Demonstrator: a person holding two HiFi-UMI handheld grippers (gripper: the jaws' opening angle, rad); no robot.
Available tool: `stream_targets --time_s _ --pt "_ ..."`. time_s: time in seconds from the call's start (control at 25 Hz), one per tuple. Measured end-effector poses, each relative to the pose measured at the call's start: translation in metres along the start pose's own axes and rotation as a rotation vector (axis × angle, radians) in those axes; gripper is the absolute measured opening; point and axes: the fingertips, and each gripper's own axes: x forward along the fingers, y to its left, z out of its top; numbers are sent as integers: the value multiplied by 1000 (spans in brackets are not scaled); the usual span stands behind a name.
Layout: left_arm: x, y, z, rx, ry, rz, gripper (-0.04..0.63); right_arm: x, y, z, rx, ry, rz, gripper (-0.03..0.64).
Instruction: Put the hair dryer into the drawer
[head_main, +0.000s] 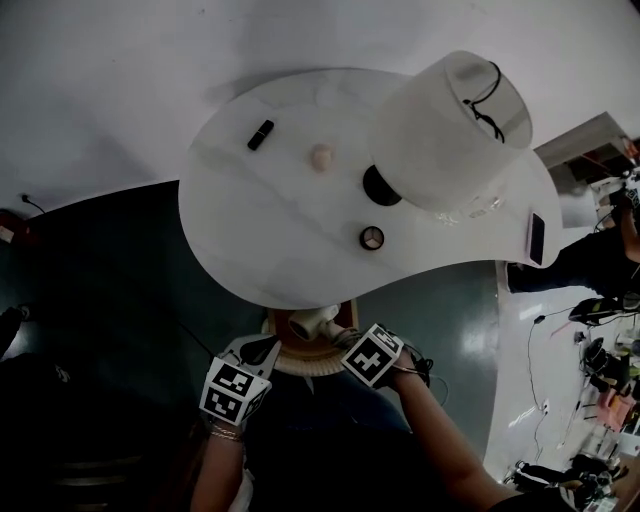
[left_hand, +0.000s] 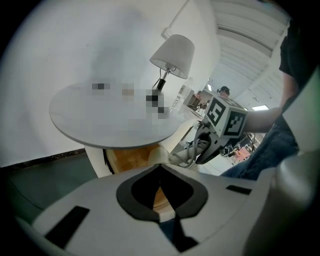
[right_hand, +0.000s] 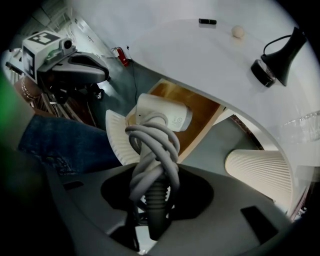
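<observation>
The white hair dryer hangs nozzle-up by its handle, with its grey cord wound round the handle. My right gripper is shut on that handle and points steeply down. Right under the dryer lies the open drawer with its wooden bottom and ribbed white front, pulled out from beneath the round white table. From the head view the dryer sits just past the table's near edge. My left gripper is to the left of the drawer, shut, with nothing between its jaws.
On the table stand a white lamp, a black stick-shaped item, a small pale ball, a round compact and a dark phone. A ribbed white column is beside the drawer. The floor is dark green.
</observation>
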Motion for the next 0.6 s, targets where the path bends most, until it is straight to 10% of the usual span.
stream_targets --time_s 0.6 --pt "16 3 -20 -4 45 -25 15 36 0 10 11 28 -14 158"
